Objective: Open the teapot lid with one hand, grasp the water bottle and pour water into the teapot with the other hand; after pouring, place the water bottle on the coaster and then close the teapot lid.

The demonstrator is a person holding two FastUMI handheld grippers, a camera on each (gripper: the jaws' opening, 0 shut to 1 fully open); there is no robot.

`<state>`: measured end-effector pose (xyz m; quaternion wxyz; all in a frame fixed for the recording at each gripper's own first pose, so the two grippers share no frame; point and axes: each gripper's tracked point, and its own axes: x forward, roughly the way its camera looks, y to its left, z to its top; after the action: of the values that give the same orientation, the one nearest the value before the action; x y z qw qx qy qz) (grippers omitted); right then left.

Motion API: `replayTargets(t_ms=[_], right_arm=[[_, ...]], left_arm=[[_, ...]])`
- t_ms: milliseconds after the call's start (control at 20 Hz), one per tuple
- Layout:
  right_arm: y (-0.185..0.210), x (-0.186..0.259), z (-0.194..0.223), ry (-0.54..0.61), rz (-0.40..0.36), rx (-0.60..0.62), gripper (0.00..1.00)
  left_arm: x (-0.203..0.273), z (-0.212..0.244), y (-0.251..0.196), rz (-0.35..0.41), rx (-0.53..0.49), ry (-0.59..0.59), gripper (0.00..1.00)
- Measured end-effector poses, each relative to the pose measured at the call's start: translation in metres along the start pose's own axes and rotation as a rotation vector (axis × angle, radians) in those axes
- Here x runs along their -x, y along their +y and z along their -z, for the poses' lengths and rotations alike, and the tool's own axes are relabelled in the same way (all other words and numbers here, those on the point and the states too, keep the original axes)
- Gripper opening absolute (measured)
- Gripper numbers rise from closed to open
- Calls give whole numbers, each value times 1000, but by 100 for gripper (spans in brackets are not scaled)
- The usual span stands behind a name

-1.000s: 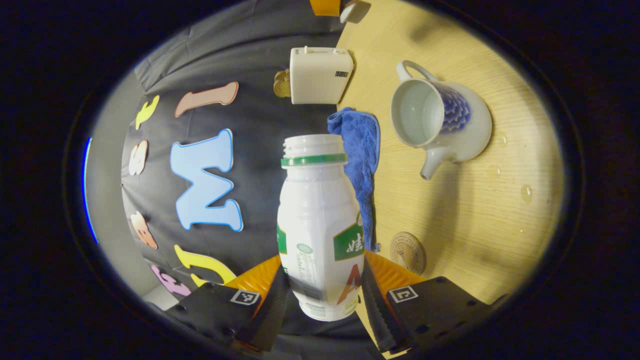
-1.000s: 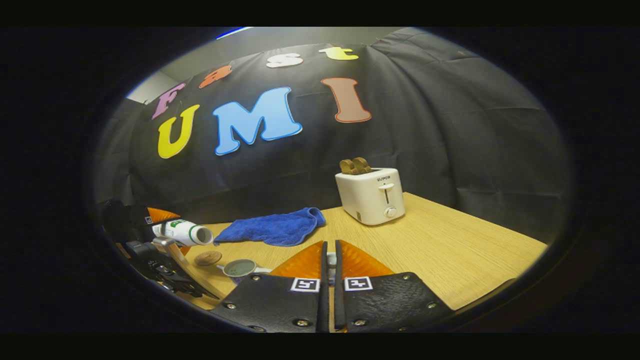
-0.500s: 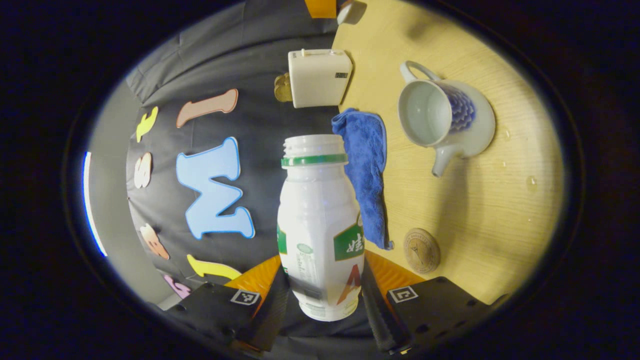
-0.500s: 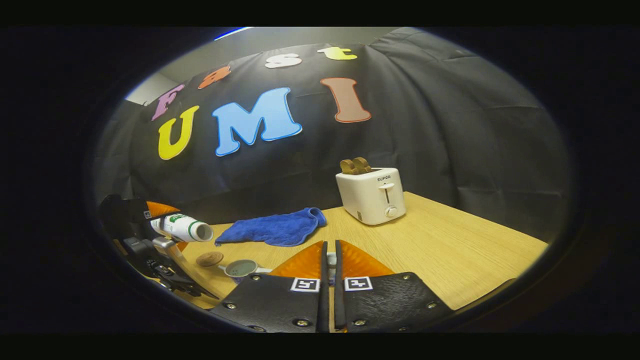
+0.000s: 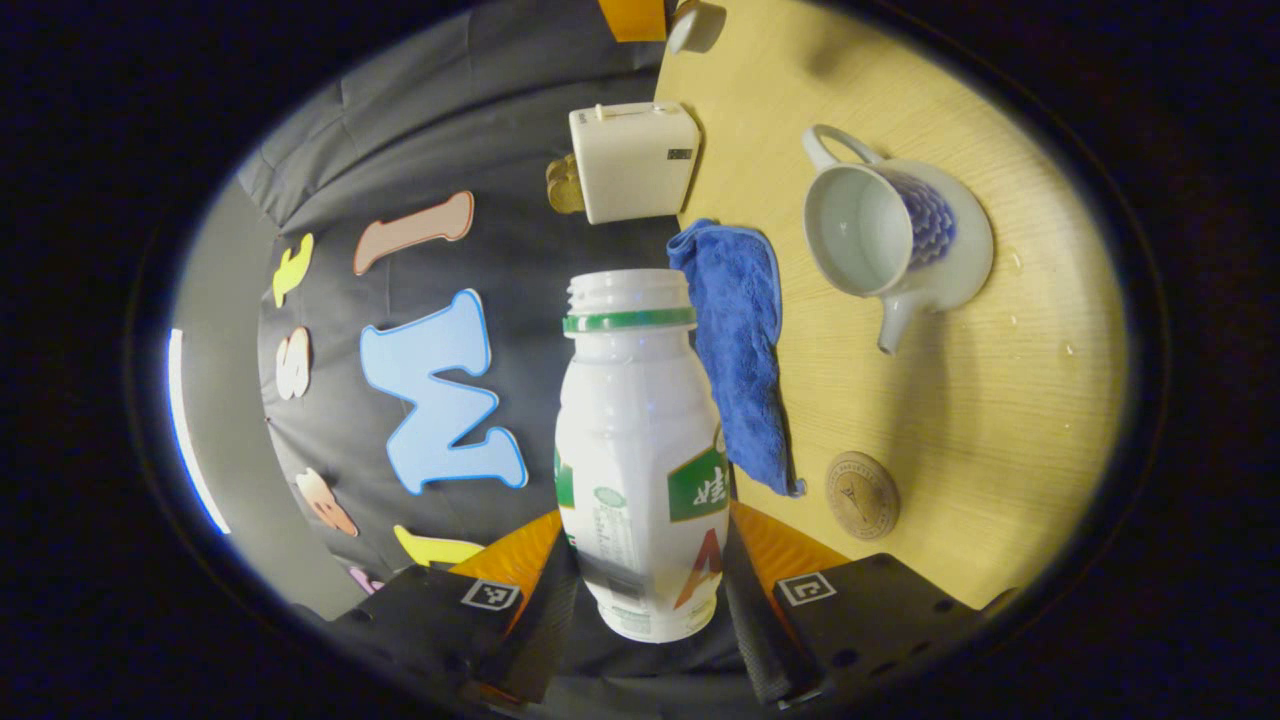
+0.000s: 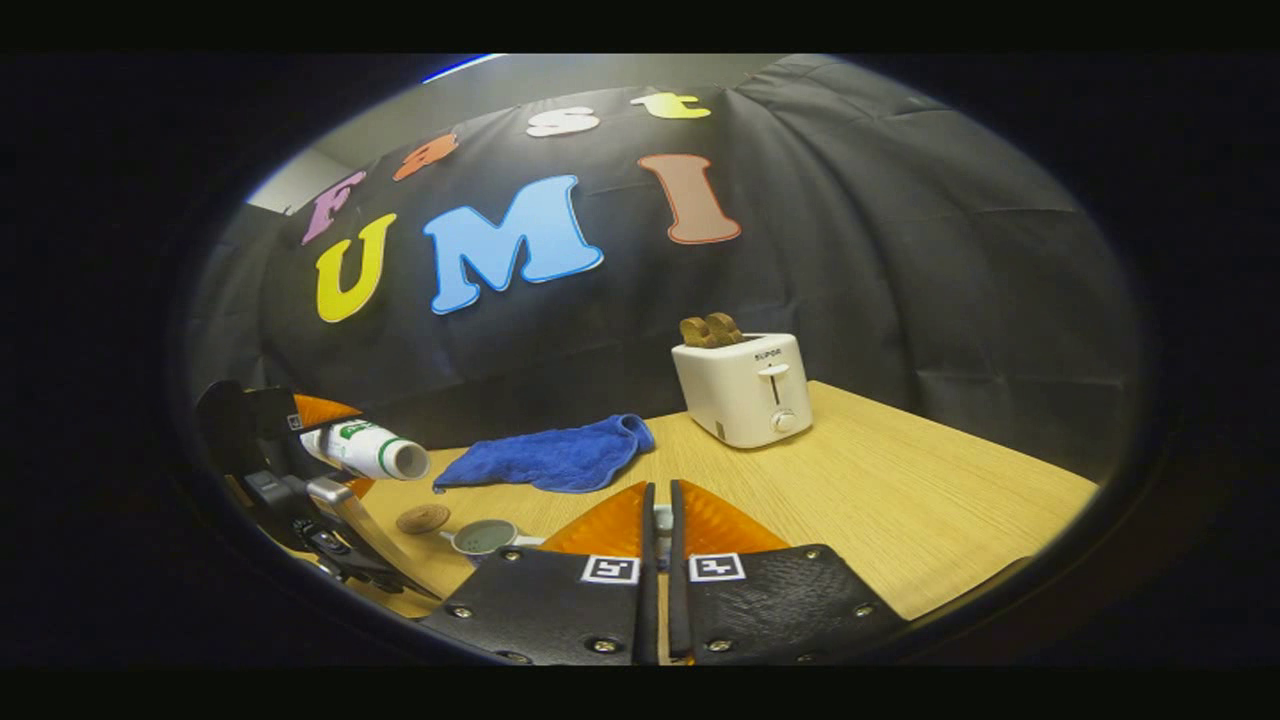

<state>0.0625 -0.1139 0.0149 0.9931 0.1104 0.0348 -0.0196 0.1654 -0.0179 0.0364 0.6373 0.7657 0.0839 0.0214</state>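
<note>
Left hand-held gripper (image 5: 648,560) clamps a white water bottle (image 5: 638,450) between both fingers, gripping it near its base; the bottle has a green neck ring, no cap, and lies tipped on its side in the air, as the right gripper view shows (image 6: 365,452). Beyond it on the wooden tabletop (image 5: 950,400) stands the open teapot (image 5: 890,240), white with a blue pattern, its lid off. A round coaster (image 5: 862,495) lies apart from the teapot, near a crumpled blue cloth (image 5: 740,340). A white toaster (image 5: 632,160) holding toast stands at the back by the black cloth wall. Right hand-held gripper (image 6: 660,520) has its fingers almost together, pinching something small and pale that cannot be made out.
</note>
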Motion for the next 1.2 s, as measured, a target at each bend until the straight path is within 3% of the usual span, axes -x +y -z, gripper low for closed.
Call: replayTargets(t_ms=[1200], right_arm=[[1,0,3,9,-8,-7,4]], left_arm=[[1,5,19,-19,-56,18,84]])
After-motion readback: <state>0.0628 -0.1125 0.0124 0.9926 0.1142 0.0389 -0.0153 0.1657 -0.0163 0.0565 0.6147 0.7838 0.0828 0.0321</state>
